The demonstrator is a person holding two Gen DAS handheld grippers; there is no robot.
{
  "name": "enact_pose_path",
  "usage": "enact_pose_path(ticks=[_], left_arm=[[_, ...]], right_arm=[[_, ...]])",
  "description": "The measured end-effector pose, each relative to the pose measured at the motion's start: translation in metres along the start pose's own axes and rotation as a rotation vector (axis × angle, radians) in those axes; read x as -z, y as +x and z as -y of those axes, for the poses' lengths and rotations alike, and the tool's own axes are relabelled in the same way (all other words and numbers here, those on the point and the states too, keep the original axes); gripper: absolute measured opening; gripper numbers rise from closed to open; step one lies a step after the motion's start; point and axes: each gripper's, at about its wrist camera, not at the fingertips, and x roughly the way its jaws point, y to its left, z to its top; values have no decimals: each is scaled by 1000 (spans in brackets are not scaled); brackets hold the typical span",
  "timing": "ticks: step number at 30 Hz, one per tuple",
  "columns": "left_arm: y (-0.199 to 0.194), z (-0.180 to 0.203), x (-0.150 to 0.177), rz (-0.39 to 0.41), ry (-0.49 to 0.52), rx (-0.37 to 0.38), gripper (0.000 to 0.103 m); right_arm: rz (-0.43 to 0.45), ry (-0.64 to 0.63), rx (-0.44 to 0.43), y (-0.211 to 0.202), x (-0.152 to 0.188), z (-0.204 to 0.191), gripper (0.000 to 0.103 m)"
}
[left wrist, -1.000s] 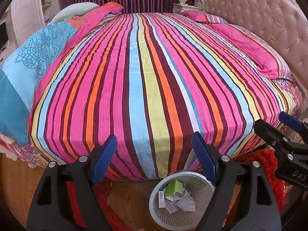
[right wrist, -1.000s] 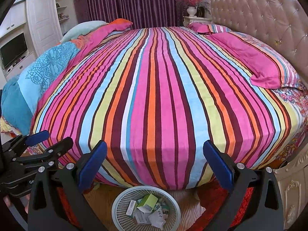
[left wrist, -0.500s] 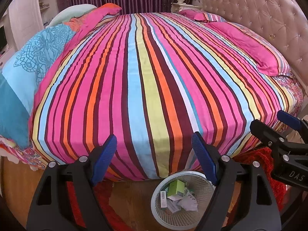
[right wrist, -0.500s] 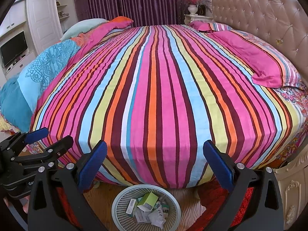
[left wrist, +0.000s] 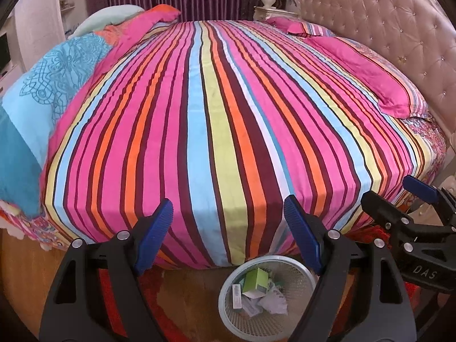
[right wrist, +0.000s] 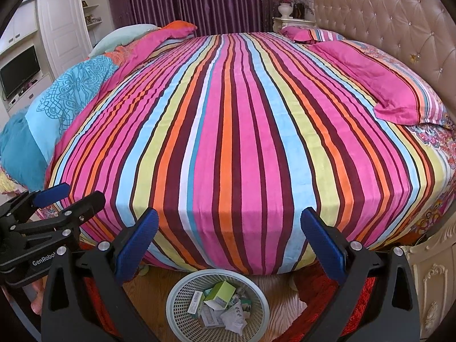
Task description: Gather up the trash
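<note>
A white mesh waste basket (left wrist: 299,269) (right wrist: 182,285) stands on the wooden floor at the foot of the striped bed (left wrist: 222,119) (right wrist: 242,131). Inside it lie a green box (left wrist: 255,279) (right wrist: 221,292), small cartons and crumpled paper (left wrist: 272,303) (right wrist: 233,317). My left gripper (left wrist: 228,208) hovers above the basket, open, nothing between its blue pads. My right gripper (right wrist: 229,218) does the same, open and empty. Each gripper shows at the side of the other's view: the right one (left wrist: 393,196), the left one (right wrist: 74,196).
Pink pillows (right wrist: 393,85) lie by the tufted headboard (right wrist: 399,20). A blue quilt (right wrist: 57,105) is heaped on the bed's left side. A red rug (right wrist: 319,287) flanks the basket. A white cabinet with a TV (right wrist: 20,69) stands at left, a cream nightstand (right wrist: 433,282) at right.
</note>
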Motion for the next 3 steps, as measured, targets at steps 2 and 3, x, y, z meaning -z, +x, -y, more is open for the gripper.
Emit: enact_pose_path(ticks=[2,3], left_arm=[[0,0,1,1,3,-13,78],[0,0,1,1,5,-20,78]], right_arm=[[0,1,0,0,0,0,95],[-1,3,-1,0,0,0,95]])
